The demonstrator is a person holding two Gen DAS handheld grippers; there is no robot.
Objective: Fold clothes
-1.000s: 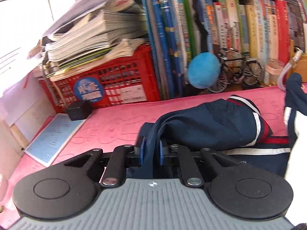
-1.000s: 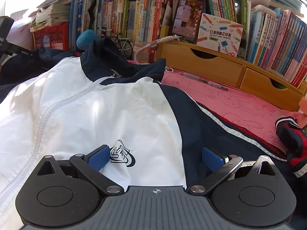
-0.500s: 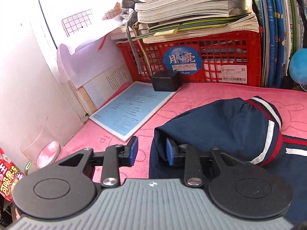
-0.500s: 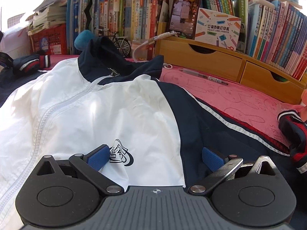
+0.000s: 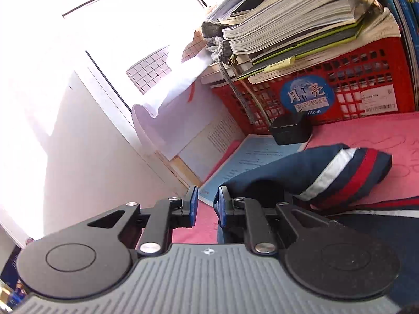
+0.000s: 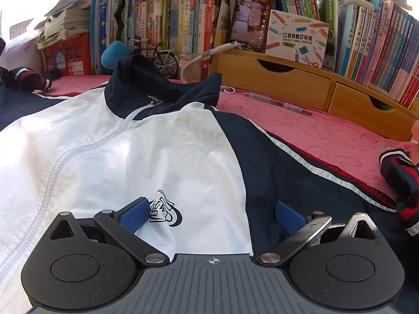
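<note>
The left gripper [image 5: 207,204], released and just narrowing, is sitting beside the sleeve [image 5: 327,172] it gripped earlier; only the right view is showing the jacket [image 6: 131,151] on the counter [image 6: 327,133], under the wide-open right gripper [image 6: 212,213].

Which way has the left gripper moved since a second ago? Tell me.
Yes. The left gripper swung left: the red crate slid rightward in view. Its jaws, just closing, pinch nothing; the sleeve lies released.
</note>
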